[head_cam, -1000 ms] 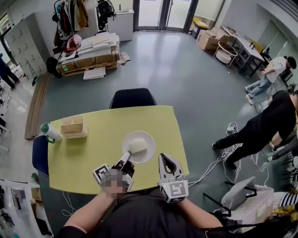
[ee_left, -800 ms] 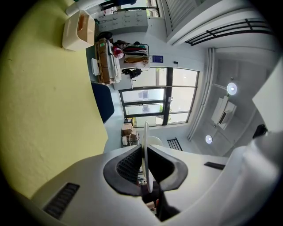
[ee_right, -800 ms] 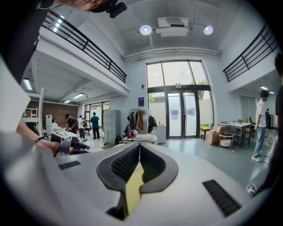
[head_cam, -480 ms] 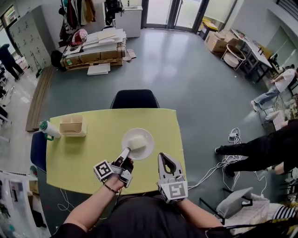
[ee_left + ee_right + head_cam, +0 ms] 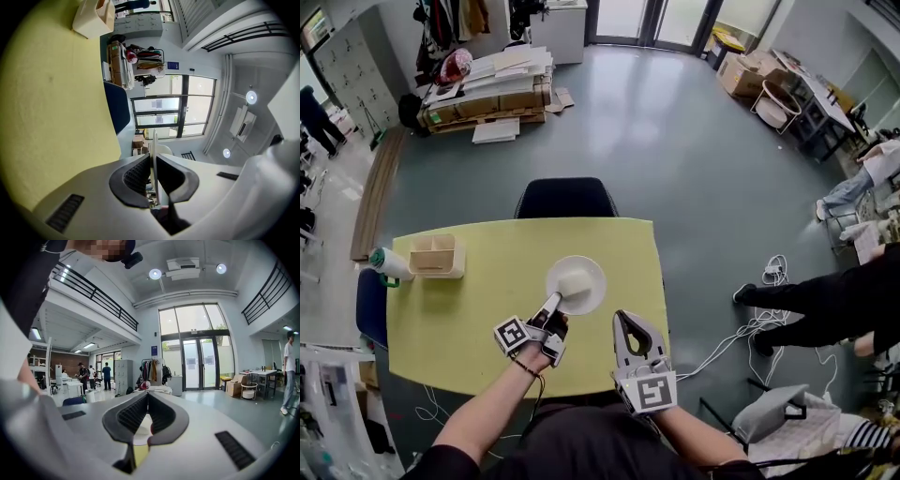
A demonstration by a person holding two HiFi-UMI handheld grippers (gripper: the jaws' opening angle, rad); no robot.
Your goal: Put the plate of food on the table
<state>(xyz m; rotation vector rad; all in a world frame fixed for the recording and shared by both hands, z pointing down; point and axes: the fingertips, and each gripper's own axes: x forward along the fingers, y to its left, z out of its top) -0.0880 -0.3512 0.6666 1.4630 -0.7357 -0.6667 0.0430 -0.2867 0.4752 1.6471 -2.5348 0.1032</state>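
The plate lies over the middle of the yellow table, with a pale block of food on it; whether it rests fully on the top I cannot tell; the left gripper is clenched on the plate's near rim, and in the left gripper view the thin white edge stands pinched between its jaws; the right gripper hangs just right of the plate, apart from it, its jaws pressed together on nothing; a box and bottle stand at the far left corner; a chair is at the far side.
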